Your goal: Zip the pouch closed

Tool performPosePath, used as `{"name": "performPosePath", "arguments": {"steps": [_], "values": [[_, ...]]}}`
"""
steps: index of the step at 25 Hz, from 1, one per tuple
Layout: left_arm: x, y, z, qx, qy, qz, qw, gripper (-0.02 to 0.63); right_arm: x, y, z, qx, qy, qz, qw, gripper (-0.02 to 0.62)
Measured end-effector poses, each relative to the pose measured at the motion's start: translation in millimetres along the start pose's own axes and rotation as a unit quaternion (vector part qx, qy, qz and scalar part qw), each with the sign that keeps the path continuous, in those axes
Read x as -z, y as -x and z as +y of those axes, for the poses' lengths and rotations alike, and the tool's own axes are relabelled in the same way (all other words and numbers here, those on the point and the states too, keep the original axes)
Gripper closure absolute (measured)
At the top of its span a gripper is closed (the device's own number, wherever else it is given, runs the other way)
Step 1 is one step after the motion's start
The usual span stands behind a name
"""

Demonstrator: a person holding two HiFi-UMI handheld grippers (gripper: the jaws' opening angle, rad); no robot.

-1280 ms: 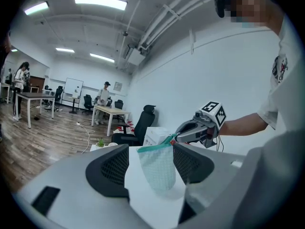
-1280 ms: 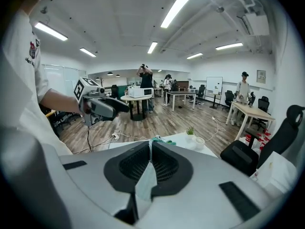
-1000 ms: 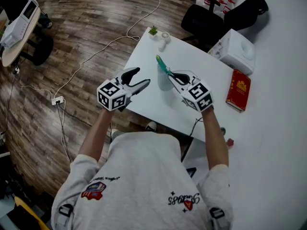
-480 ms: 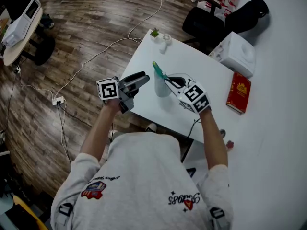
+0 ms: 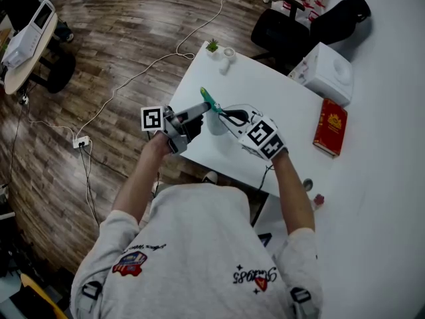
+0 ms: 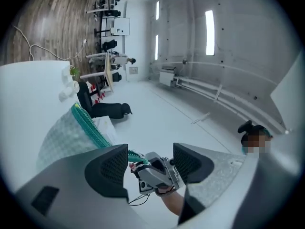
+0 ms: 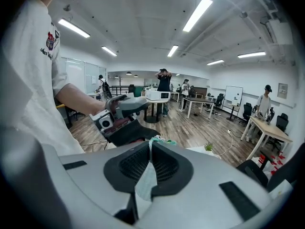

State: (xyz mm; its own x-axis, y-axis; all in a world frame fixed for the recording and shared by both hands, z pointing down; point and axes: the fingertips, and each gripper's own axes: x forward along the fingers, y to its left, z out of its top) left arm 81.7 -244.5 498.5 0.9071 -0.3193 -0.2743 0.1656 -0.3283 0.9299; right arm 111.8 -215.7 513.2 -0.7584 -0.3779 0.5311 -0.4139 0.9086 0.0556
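Note:
The pouch [image 5: 216, 121] is pale mesh with a green zipper [image 5: 209, 100], held up over the near part of the white table [image 5: 265, 85]. My right gripper [image 5: 226, 115] is shut on its fabric edge; in the right gripper view the cloth [image 7: 147, 178] is pinched between the pads of that gripper [image 7: 149, 149]. My left gripper [image 5: 198, 113] hovers just left of the pouch's zipper end, rolled on its side. In the left gripper view its jaws [image 6: 150, 163] stand open with nothing pressed; the pouch [image 6: 62, 135] and zipper [image 6: 90, 128] lie to the left.
A red book [image 5: 330, 125] and a white box [image 5: 327, 70] sit on the adjoining table to the right. A small plant [image 5: 212, 44] stands at the table's far corner. A black chair [image 5: 285, 28] is behind it; a cable and power strip [image 5: 80, 139] cross the wooden floor.
My left gripper has rolled onto its side and come right, close to the pouch. The right gripper has carried the pouch a little left toward it.

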Motion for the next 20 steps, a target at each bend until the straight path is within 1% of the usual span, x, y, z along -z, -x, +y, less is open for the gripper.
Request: {"name": "performPosePath", "arguments": {"steps": [4,12,20], "values": [[5,-4,4,0.001,0.013,0.009,0.9999,0.318,-2,-2,6,-0.007,0.015,-0.004,1.000,0.575],[12,-2,6,-0.003,0.030,0.030,0.9991,0.318,1,-6,18,-0.025,0.035,0.011,0.999,0.577],[14,-2,5,0.002,0.025,0.037,0.9990,0.327,14,-9,22,-0.030,0.040,0.030,0.998,0.575]]}}
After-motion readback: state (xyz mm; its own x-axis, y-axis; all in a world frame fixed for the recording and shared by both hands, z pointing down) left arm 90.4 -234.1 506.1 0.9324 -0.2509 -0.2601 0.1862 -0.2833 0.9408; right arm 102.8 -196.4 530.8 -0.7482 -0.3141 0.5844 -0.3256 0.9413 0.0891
